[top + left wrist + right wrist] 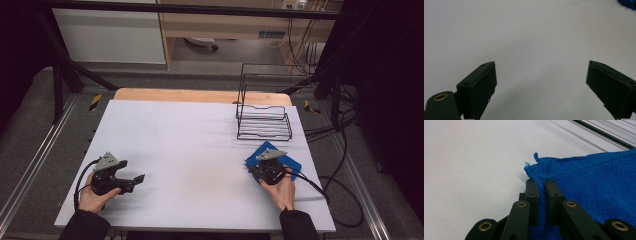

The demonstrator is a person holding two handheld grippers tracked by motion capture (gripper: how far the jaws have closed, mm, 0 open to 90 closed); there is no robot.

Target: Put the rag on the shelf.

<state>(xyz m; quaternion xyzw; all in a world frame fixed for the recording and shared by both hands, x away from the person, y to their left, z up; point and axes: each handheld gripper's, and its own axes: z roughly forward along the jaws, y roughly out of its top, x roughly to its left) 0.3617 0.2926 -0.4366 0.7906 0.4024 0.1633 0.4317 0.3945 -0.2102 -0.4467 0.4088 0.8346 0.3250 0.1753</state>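
Observation:
A folded blue cloth [281, 159] lies on the white table [190, 145] at the right, just in front of a black wire rack [263, 120]. My right gripper [261, 169] sits on the cloth's near-left corner. In the right gripper view its jaws pinch a fold of the blue cloth [586, 177] near that corner, right gripper [541, 182] shut on it. My left gripper [139, 178] rests in a hand at the table's front left, pointing right. Its jaws stand wide apart over bare table, left gripper [541, 75] holding nothing. A bit of the blue cloth [627, 3] peeks in at the top right.
The wire rack stands at the back right of the table, with a tall wire back. Cables [345, 200] trail off the table's right side. A wooden board edge [200, 95] shows behind the white surface. Metal frame rails run along both sides.

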